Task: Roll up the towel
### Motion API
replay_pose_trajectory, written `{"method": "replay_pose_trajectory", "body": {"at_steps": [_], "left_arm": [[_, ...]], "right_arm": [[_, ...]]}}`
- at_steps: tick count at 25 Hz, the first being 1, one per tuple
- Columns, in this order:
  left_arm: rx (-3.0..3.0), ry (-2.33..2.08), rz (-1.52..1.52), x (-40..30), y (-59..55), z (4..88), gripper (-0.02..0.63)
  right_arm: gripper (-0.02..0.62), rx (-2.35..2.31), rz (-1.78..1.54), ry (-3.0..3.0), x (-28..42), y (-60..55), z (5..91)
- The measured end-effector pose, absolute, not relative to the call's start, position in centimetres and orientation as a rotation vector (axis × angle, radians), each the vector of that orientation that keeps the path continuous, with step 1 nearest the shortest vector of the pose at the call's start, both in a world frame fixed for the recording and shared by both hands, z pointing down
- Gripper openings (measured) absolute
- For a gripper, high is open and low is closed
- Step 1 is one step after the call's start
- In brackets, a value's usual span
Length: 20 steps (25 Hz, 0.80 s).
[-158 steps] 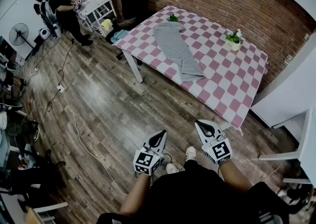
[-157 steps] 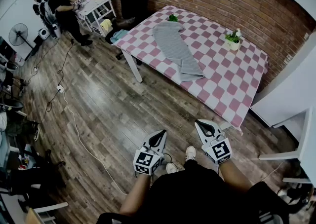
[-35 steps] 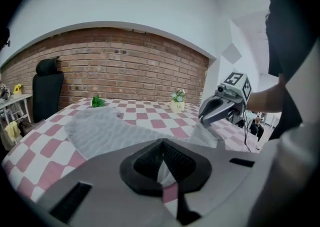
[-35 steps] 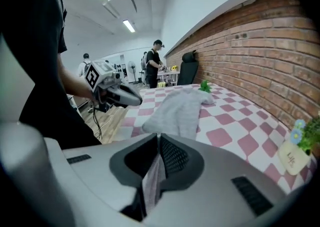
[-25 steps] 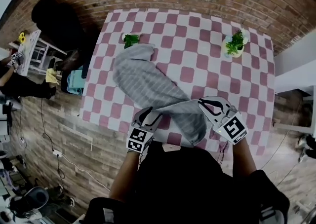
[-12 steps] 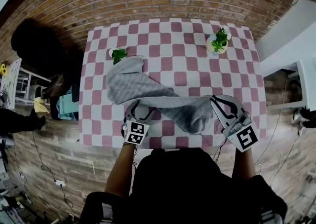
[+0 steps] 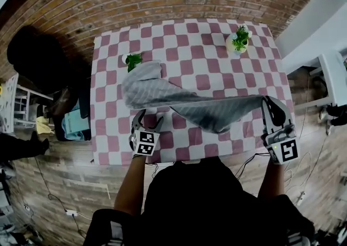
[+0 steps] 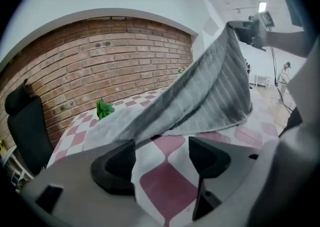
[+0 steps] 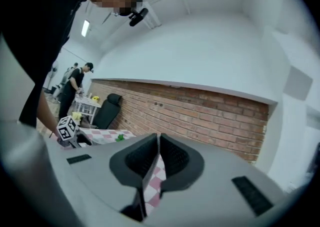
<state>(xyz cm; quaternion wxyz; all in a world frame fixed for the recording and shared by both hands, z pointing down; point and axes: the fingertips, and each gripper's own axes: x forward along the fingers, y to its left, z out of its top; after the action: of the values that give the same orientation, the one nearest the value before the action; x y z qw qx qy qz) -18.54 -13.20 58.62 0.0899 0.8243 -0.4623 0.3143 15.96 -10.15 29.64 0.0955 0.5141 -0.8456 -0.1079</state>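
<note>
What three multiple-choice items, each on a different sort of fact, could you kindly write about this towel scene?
1. Where does the towel hang from at its raised end? A the right tongs; B a chair; C the wall.
2. How many potted plants stand on the table? A one; B two; C four.
3. The left tongs are: A open, empty; B shut on a plant; C shut on a cup.
Answers: 1 A, the right tongs pinch it aloft; 2 B, one at each side; 3 A, they have just been opening, nothing between.
</note>
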Motion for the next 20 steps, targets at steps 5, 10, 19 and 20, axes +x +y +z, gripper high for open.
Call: {"method": "replay_pose_trajectory", "body": {"at_steps": [5, 10, 19, 20], "left_arm": [[2.473, -1.357, 0.946, -19.5, -12.3, 58.9, 0.327], [2.477, -1.323, 1.001, -18.0, -12.1, 59.9, 0.324], [2.482, -1.197, 1.241, -13.5, -10.4, 62.9, 0.343], [2.498, -1.185, 1.259, -13.0, -10.3, 62.9, 0.320]], "right_arm": [[0.021, 1.869, -0.334, -2.283, 24.5, -9.7, 29.1], [0.021, 2.104, -0.247, -2.053, 33.8, -9.7, 31.0], [0.021, 2.219, -0.123, -1.916, 42.9, -10.5, 33.9], [0.021, 2.227, -0.118, -1.921, 43.4, -10.6, 34.0]]}}
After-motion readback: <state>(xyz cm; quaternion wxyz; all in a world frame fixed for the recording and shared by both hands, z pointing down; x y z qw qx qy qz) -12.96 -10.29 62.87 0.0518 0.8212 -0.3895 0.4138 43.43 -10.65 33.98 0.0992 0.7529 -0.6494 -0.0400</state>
